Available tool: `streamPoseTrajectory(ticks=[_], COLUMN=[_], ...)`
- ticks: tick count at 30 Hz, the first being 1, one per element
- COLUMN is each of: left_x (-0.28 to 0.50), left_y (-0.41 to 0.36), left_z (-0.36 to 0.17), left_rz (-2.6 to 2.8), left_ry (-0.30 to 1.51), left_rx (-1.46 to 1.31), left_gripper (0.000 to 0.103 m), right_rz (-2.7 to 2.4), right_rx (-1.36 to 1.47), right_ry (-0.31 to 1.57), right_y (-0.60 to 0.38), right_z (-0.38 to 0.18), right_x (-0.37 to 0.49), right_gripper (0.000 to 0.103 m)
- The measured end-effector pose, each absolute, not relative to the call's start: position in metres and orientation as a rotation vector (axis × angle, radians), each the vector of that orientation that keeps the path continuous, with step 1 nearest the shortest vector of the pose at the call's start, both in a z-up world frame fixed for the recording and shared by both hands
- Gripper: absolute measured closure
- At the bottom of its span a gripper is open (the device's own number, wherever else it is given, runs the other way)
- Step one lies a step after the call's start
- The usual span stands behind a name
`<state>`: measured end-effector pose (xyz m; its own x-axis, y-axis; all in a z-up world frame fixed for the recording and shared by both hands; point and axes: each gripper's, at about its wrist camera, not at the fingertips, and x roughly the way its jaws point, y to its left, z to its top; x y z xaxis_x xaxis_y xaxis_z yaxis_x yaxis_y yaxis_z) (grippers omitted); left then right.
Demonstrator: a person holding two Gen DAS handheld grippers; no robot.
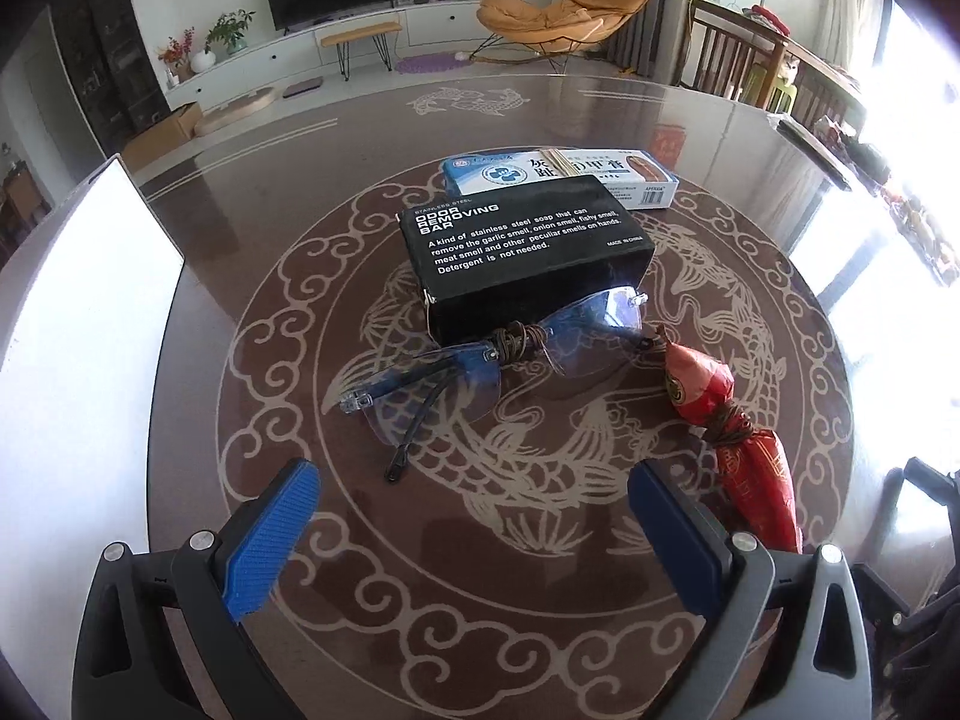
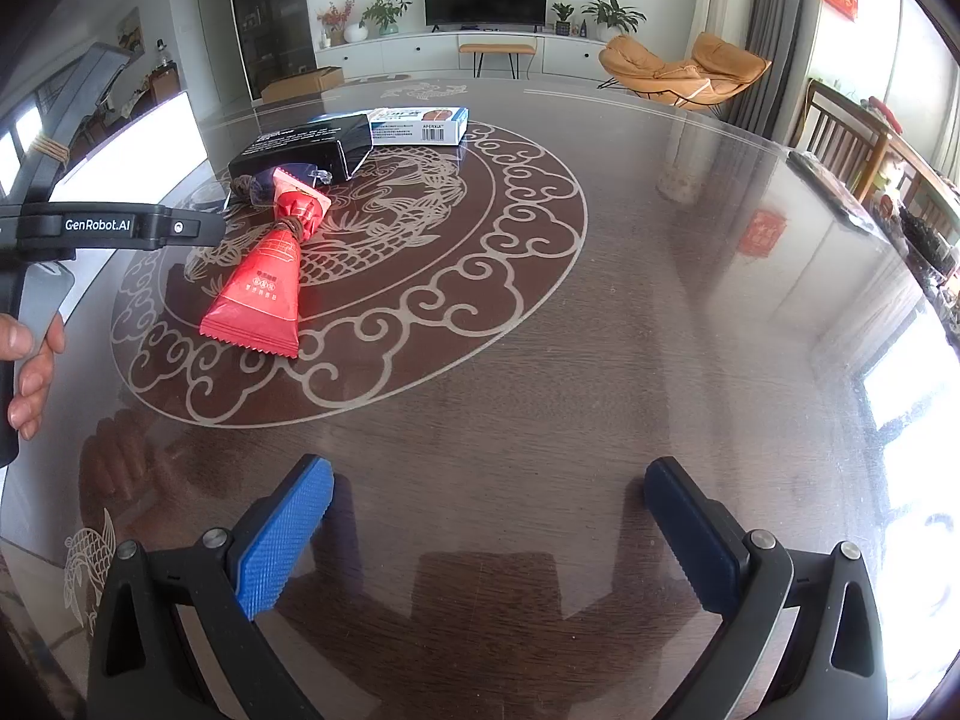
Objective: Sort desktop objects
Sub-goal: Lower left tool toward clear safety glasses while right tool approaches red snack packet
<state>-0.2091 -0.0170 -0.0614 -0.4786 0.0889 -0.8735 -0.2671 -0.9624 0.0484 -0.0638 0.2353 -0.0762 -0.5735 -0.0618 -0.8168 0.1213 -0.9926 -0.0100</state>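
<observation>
Both jaws spread wide, nothing held: left hand-held gripper (image 1: 474, 516) lines up on the glasses (image 1: 492, 360) leaning against the black box (image 1: 522, 252) mid-bench (image 1: 750, 168); right hand-held gripper (image 2: 489, 528) waits aside.

On the table (image 1: 708, 138), the glasses (image 1: 492, 360) lie just before the bar box (image 1: 522, 252), their far edge against its near side; behind that box and touching it lies the medicine carton (image 1: 636, 177); right of the glasses lies the snack packet (image 1: 738, 438); a flat board (image 1: 78, 324) sits at the left edge
</observation>
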Motion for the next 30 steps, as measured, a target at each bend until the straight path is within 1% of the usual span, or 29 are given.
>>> streamPoseTrajectory(ticks=[6, 10, 11, 14, 16, 17, 18, 20, 21, 23, 24, 25, 28, 30], left_x=[-0.229, -0.243, -0.247, -0.255, -0.254, -0.253, -0.251, -0.251, -0.248, -0.238, -0.232, -0.227, -0.207, -0.188], left_y=[-0.008, 0.009, 0.01, 0.009, 0.013, 0.016, 0.016, 0.015, 0.014, 0.014, 0.013, 0.009, -0.006, -0.013], left_z=[-0.063, -0.069, -0.068, -0.071, -0.072, -0.072, -0.069, -0.065, -0.063, -0.06, -0.06, -0.06, -0.062, -0.063], left_rz=[2.481, 2.476, 2.488, 2.472, 2.42, 2.392, 2.375, 2.374, 2.378, 2.402, 2.417, 2.434, 2.482, 2.498], left_ry=[0.415, 0.575, 0.56, 0.405, 0.377, 0.381, 0.37, 0.33, 0.319, 0.314, 0.3, 0.265, 0.109, 0.039], left_rx=[-1.484, -1.458, -1.44, -1.447, -1.412, -1.391, -1.37, -1.376, -1.377, -1.391, -1.404, -1.421, -1.452, -1.458], left_gripper=[0.0, 0.0, 0.0, 0.0, 0.0, 0.004, 0.012, 0.038, 0.044, 0.065, 0.073, 0.078, 0.078, 0.079], right_rz=[-2.697, -2.696, -2.697, -2.697, -2.697, -2.697, -2.697, -2.697, -2.697, -2.697, -2.697, -2.697, -2.697, -2.697], right_rx=[1.396, 1.396, 1.396, 1.396, 1.396, 1.396, 1.396, 1.396, 1.396, 1.396, 1.396, 1.396, 1.396, 1.396], right_ry=[0.099, 0.098, 0.099, 0.099, 0.098, 0.098, 0.099, 0.099, 0.099, 0.099, 0.099, 0.099, 0.099, 0.099], right_y=[0.235, 0.235, 0.235, 0.235, 0.235, 0.235, 0.235, 0.235, 0.235, 0.235, 0.235, 0.235, 0.235, 0.235], right_z=[-0.076, -0.076, -0.076, -0.076, -0.076, -0.076, -0.076, -0.076, -0.076, -0.076, -0.076, -0.076, -0.076, -0.076], right_x=[-0.064, -0.064, -0.064, -0.064, -0.064, -0.064, -0.064, -0.064, -0.064, -0.064, -0.064, -0.064, -0.064, -0.064], right_gripper=[0.0, 0.0, 0.0, 0.0, 0.0, 0.0, 0.0, 0.0, 0.0, 0.0, 0.0, 0.0, 0.0, 0.0])
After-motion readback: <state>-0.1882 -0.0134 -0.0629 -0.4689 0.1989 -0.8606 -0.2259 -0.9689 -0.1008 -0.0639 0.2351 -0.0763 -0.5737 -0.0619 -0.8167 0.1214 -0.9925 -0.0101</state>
